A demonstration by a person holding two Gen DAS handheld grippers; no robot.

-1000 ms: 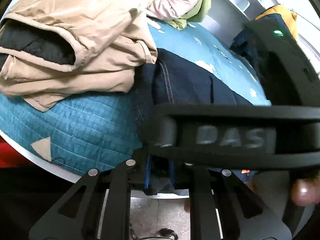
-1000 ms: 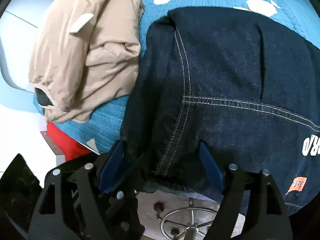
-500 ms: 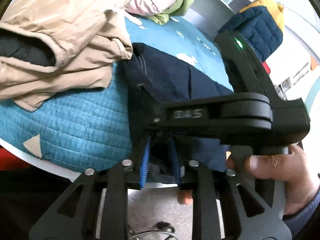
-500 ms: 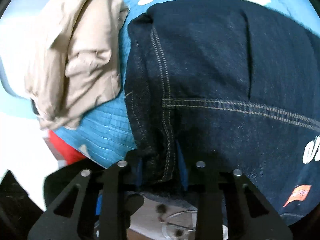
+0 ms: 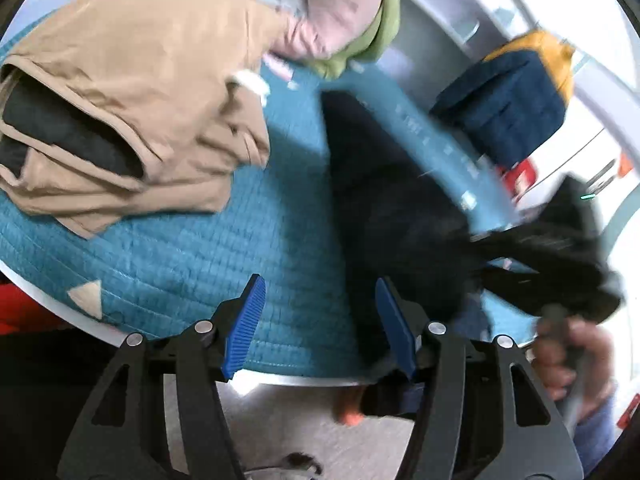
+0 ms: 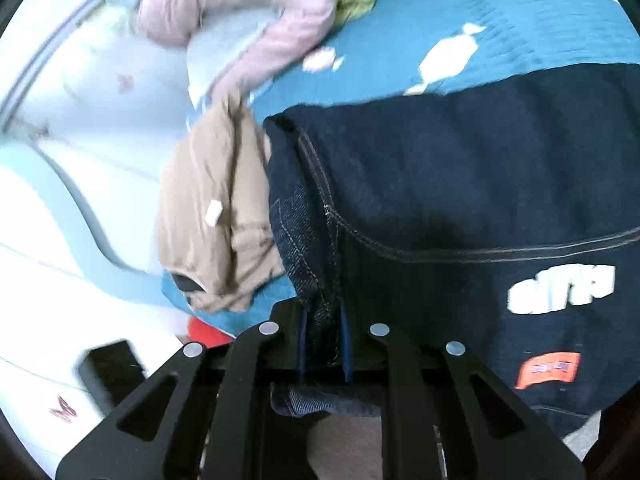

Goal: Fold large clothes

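Observation:
Dark denim jeans lie folded on a teal quilted cover. My right gripper is shut on the jeans' near edge, by the stitched seam. In the left wrist view the jeans are a dark blurred mass on the cover. My left gripper is open with blue pads spread over the cover's near edge, its right pad beside the jeans. The right gripper's body shows there at right, blurred, with the person's hand.
A tan jacket with dark lining lies crumpled at left, also in the right wrist view. Pink and green clothes sit at the back. A navy and yellow jacket lies at far right. The table's grey rim is near.
My left gripper has opened and let go of the jeans' edge. My right gripper stays shut on the jeans and has pulled the edge away to the right.

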